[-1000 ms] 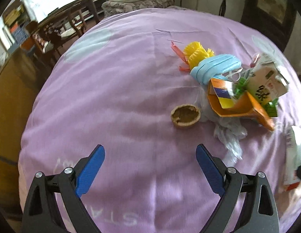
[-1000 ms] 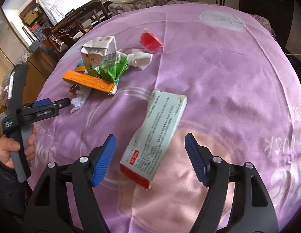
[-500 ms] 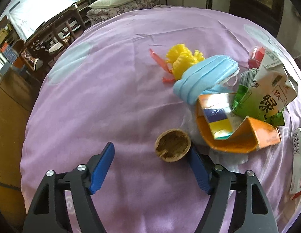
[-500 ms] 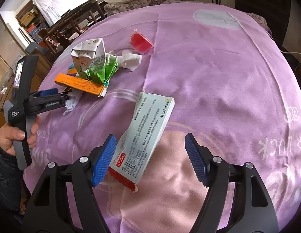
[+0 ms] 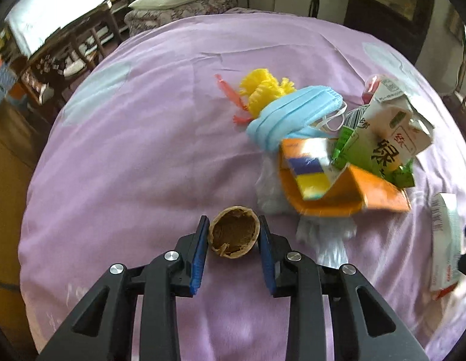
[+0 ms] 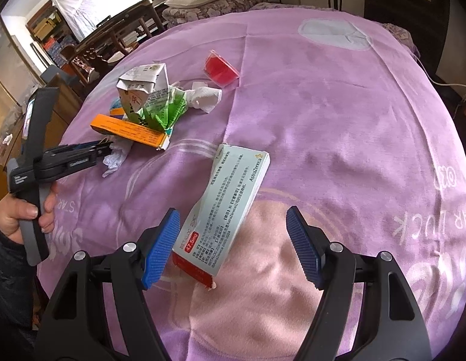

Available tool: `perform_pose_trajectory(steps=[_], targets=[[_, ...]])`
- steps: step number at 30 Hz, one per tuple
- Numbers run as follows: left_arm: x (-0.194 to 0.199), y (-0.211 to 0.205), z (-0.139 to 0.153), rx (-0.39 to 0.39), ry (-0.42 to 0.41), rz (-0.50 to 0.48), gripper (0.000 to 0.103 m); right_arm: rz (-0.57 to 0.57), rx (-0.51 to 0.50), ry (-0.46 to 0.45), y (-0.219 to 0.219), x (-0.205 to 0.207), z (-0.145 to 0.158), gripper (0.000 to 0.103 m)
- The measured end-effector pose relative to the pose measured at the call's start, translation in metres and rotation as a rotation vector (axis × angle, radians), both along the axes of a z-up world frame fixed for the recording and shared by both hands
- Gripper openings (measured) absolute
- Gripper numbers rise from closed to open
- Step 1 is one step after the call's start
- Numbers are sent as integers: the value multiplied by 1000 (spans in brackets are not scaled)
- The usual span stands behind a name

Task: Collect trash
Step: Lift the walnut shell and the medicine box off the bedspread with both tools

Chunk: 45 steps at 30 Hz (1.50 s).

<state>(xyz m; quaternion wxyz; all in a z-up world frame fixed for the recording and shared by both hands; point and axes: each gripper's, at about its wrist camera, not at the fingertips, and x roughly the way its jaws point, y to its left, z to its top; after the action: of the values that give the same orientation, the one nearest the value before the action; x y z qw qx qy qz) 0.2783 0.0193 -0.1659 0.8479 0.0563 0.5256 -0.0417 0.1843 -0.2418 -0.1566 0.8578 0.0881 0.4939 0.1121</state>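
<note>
Walnut half-shell [image 5: 234,232] sits hollow-up on the purple bedspread [image 5: 142,156], right between the blue pads of the left gripper [image 5: 233,236]. Jaws closing; pads look to be at the shell's rim on both sides, whether they press yet I cannot tell. Trash pile lies at 1 to 2 o'clock from the shell: orange carton [image 5: 329,189], green-and-white drink carton [image 5: 380,138], blue face mask [image 5: 293,115], yellow pompom [image 5: 264,90], white tissue [image 5: 320,231] underneath.

Right gripper [image 6: 233,248] hovers with jaws wide, nothing gripped. Medicine box [image 6: 225,215] lies flat between them, long axis running 1 to 7 o'clock, red end nearest the camera, close to the left pad, well off the right one. Red sachet [image 6: 220,69] far at 12 o'clock. Hand [image 6: 25,213] holding the other tool shows at 9 o'clock.

Risks, my read: shell is rounded and brittle, so a hard squeeze could crack it or pop it out sideways onto soft fabric. Pads may pinch bedspread along with it. Right side: box sits skewed and off-centre, closing could spin it or catch one corner only.
</note>
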Motion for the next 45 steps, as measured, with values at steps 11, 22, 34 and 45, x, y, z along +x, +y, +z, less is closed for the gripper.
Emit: perform_pose_trajectory(steps=[11,22,34,45], targets=[[-74,41,23,-107,-37,123,32,-2,6,54,15,14,-14,71],[-143,68,32,-134,-37,199,32,-32,-134,84,32,29,-26,53],[-190,92,55,-158,-90,237,32,-14,-79,38,35,-14,-4,47],[-235,112,72,-181,-131,277,32,115,-34,-51,71,-61,38,47]])
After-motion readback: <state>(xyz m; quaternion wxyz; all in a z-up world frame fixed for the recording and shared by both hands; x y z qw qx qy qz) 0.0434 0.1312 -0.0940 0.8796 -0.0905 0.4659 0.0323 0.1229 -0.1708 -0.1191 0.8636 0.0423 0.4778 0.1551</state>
